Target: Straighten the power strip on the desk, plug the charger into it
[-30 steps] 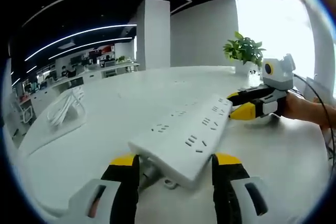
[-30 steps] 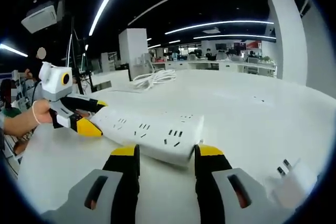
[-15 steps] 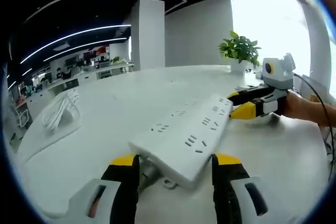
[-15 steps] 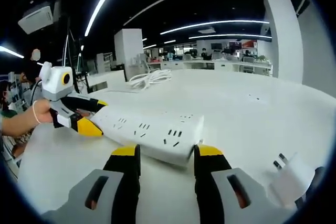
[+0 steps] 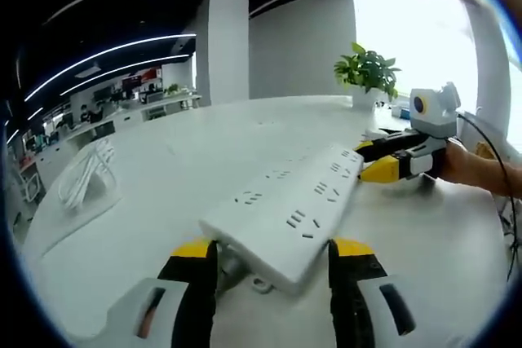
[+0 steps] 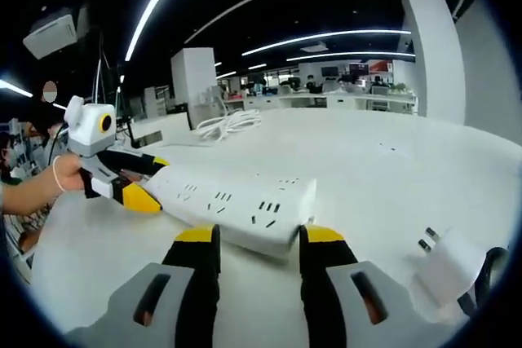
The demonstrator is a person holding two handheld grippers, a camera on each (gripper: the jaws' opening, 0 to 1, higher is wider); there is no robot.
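Observation:
A long white power strip (image 5: 285,205) lies across the white desk (image 5: 179,160), held at both ends. My left gripper (image 5: 269,250) is shut on its near end in the left gripper view, and the right gripper (image 5: 379,160) clamps the far end, a hand behind it. In the right gripper view the power strip (image 6: 232,201) runs away to the left; my right gripper (image 6: 249,238) is shut on its near end and the left gripper (image 6: 134,185) holds the far one. A white charger (image 6: 444,262) with two prongs lies on the desk at the lower right, a dark cable beside it.
A coiled white cable (image 5: 86,177) rests on the desk's far side; the same coiled cable (image 6: 228,124) lies beyond the strip in the right gripper view. A potted plant (image 5: 367,71) stands near the window. Office desks fill the background.
Both views have drifted a little with the hands. The strip stays clamped at both ends. The charger sits further into the right gripper view than before.

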